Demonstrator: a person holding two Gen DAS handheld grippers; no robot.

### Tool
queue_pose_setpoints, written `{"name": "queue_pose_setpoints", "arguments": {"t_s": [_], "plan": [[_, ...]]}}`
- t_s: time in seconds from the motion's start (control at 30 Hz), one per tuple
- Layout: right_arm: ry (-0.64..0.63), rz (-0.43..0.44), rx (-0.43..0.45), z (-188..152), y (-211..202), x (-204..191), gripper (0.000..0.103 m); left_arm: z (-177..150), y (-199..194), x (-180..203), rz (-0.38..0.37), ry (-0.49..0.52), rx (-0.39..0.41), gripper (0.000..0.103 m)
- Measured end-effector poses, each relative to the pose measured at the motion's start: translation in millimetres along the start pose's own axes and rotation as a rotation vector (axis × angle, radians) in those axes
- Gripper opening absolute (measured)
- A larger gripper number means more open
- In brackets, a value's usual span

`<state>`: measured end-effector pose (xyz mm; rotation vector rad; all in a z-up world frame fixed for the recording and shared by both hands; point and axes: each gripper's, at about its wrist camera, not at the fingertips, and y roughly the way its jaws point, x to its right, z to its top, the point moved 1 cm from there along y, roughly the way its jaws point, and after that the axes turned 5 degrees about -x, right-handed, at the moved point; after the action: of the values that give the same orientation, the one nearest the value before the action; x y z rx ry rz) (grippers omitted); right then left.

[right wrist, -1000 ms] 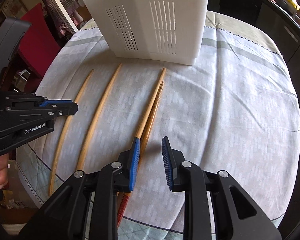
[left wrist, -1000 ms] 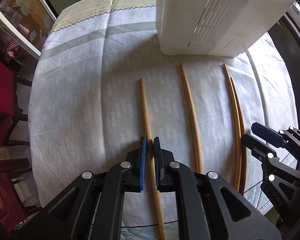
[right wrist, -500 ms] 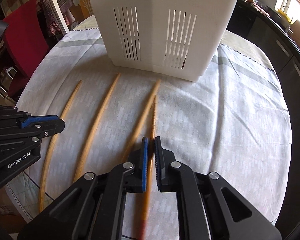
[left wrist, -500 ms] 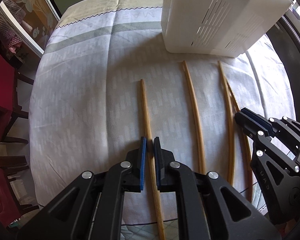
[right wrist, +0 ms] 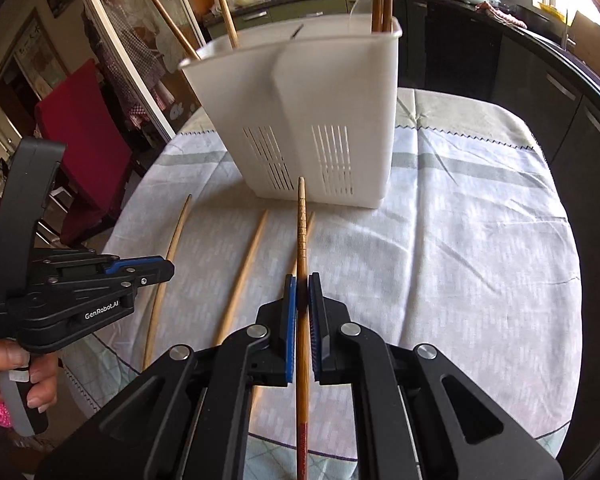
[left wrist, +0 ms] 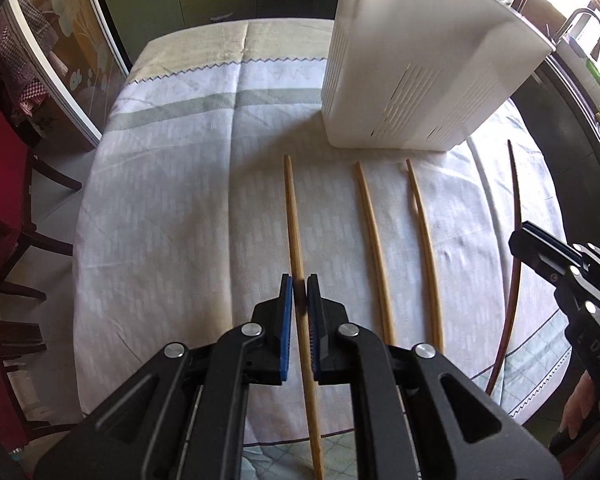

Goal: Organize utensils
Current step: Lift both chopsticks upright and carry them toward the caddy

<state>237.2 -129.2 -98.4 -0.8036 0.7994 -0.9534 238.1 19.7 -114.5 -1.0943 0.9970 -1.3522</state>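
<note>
**Both grippers pinch a chopstick, ready to carry it to the holder**

Left wrist view: the left gripper [left wrist: 299, 300] has its blue-padded fingers pressed onto a pale wooden chopstick [left wrist: 293, 216] that points away toward a white slotted utensil holder [left wrist: 416, 76]. Two more chopsticks [left wrist: 374, 240] lie side by side, apart, on the white patterned tablecloth [left wrist: 172, 208]. At the right edge the right gripper [left wrist: 528, 246] holds a darker chopstick [left wrist: 514, 216] that looks raised above the cloth.

Right wrist view: the right gripper [right wrist: 302, 300] has its fingers pinched on a carved, red-ended chopstick [right wrist: 301, 216], its tip aimed at the holder [right wrist: 300, 120], which already has chopsticks standing in both compartments. The left gripper [right wrist: 156, 270] is at the left, held by a hand [right wrist: 16, 376].

The step looks like pick-up. Next, each stick likely needs tipping upright above the rim and lowering into a compartment.

The table stands in a kitchen with dark cabinets, a red chair [right wrist: 80, 120] and a bright window.
</note>
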Motion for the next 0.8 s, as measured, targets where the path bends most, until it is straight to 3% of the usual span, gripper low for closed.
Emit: {"name": "queue_pose_setpoints", "arguments": {"t_s": [0.37,0.63,0.8], "plan": [[-0.046,0.011,0.145,-22,-78,-8,0.007,-23,-64,15,-0.031,0.021,0.140,0.007],[-0.058,0.013,0.191,-36,-103,-14,0.007,-49,-109,28,-0.045,0.066,0.256,0.007],[-0.066,0.011,0.211,-35,-111,-15,0.007,-55,-120,33,-0.052,0.082,0.286,0.007]]}}
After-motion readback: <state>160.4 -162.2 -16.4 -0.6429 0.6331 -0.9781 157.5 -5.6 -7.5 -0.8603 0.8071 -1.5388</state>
